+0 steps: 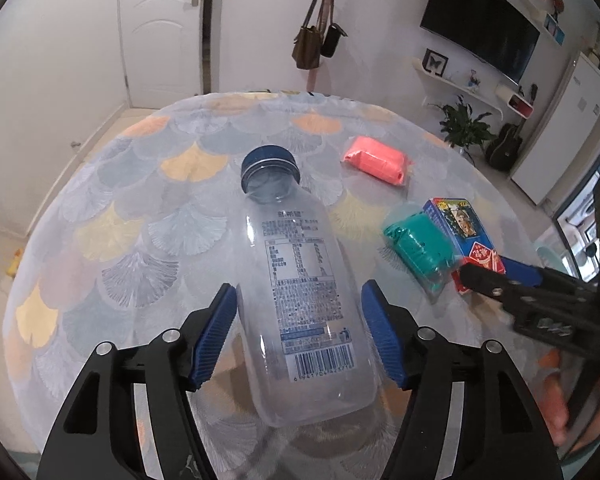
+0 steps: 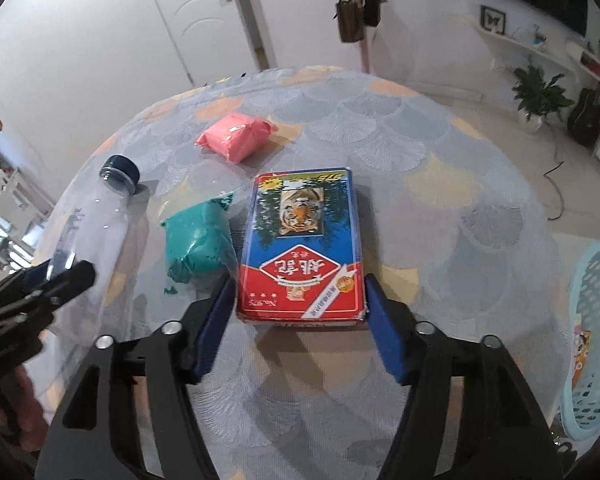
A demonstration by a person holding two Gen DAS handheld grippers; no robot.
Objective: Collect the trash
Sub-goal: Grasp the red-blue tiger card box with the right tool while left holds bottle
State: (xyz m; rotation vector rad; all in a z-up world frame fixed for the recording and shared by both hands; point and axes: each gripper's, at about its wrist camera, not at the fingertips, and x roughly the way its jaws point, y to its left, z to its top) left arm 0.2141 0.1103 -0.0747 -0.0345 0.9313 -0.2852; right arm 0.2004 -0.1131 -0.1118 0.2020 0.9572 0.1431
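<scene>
**Both grips closing in, nothing lifted**

Left hand-held gripper (image 1: 298,334): partly open, straddling clear bottle (image 1: 300,280) lying on surface (image 1: 100,216); left pad about touching, right pad apart. Right hand-held gripper (image 2: 300,320): astride tiger-print box (image 2: 302,248), pads just beside its edges. Centre, squeeze evenly, then lift toward blue basket (image 2: 592,344). Teal packet (image 2: 198,240) close by.
</scene>
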